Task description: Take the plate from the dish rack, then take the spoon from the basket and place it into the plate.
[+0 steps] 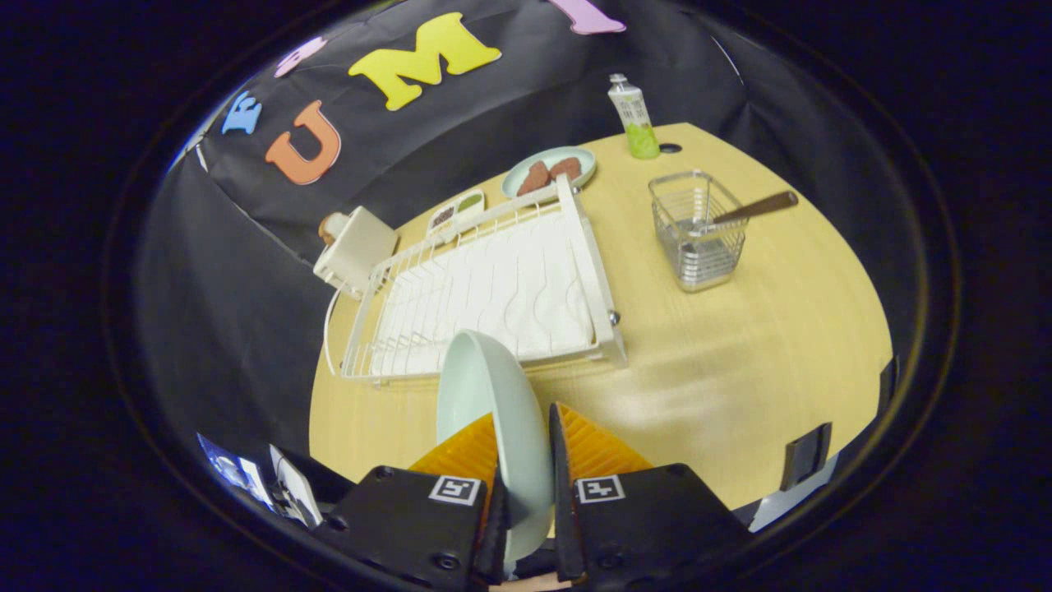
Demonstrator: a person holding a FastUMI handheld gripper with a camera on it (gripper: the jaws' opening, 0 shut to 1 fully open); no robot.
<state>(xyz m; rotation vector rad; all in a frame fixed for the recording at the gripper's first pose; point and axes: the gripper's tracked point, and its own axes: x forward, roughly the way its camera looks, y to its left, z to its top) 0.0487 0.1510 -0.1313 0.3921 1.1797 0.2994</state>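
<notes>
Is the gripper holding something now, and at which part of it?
Yes. The gripper holds the pale green plate by its rim, one orange finger on each face, on edge, in front of the dish rack.

There was one gripper, its two orange fingers pressed on one pale plate at lower centre; one white dish rack at centre; one wire basket with one spoon at right. At upper centre there were one dish of food, one green bottle, one two-part tray; one white box at left.
</notes>
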